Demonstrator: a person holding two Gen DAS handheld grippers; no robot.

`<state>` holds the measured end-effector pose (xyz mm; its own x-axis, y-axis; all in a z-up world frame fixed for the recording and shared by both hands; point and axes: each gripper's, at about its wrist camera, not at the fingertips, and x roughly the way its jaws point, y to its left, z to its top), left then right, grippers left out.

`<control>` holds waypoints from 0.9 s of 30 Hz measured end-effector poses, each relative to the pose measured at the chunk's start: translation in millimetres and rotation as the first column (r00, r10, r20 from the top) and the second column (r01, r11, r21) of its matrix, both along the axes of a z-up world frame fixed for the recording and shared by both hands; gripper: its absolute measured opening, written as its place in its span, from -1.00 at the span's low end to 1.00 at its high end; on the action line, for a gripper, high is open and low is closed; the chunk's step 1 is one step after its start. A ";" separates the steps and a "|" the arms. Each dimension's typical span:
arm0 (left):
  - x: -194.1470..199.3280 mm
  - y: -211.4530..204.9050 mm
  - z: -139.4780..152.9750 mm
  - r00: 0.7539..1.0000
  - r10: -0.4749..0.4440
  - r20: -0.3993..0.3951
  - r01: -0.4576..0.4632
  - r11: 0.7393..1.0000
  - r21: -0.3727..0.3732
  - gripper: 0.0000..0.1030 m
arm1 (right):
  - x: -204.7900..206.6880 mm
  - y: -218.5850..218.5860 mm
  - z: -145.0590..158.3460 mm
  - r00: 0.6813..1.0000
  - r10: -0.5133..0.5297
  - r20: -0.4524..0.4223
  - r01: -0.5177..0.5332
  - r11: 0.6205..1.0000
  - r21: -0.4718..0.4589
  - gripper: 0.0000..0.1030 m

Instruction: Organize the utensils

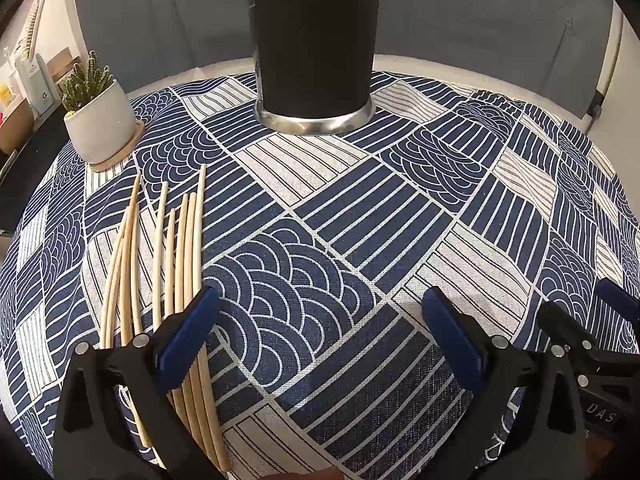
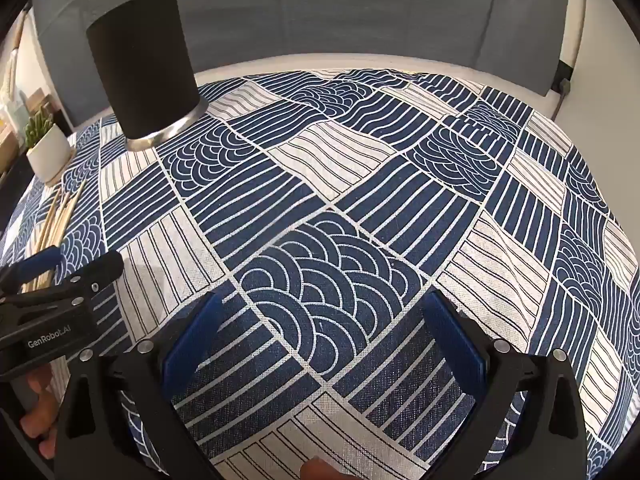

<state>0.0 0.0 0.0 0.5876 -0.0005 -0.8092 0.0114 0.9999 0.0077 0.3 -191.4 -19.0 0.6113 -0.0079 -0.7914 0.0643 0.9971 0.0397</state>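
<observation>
Chopsticks (image 1: 160, 264) lie just beside the gaping left hand-held gripper (image 1: 320, 308), perhaps under one finger.

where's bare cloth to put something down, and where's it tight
Free: the wide cloth right of the black holder, and the middle patch between both open grippers and the holder. Crowded: the left edge, where chopsticks lie below the cactus pot.

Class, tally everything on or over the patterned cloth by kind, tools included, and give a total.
Wooden chopsticks: 8 tips countable, though some overlap
Black cup: 1
Potted cactus: 1
Tools: 2, the left tool and the right tool
Total: 12
</observation>
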 end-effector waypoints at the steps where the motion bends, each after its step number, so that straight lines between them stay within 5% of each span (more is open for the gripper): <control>1: 0.0 0.0 0.0 1.000 0.000 0.000 0.000 1.000 0.000 0.92 | 0.0 0.0 0.0 1.000 0.000 0.000 0.000 1.000 0.000 0.88; 21: -0.8 0.8 1.0 1.000 0.016 -0.004 -0.016 1.000 -0.003 0.89 | -1.6 -0.5 3.8 1.000 -0.013 0.001 0.013 1.000 -0.007 0.85; 27: -22.5 15.9 43.0 0.999 0.006 0.031 -0.004 0.997 -0.083 0.89 | -22.4 2.4 40.7 0.999 0.008 0.043 -0.008 1.000 -0.008 0.85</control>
<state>-22.5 15.9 43.1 0.6131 -0.0640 -0.7874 0.0076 0.9971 -0.0751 -22.2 -189.0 21.7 0.6451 -0.0087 -0.7640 0.0548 0.9979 0.0349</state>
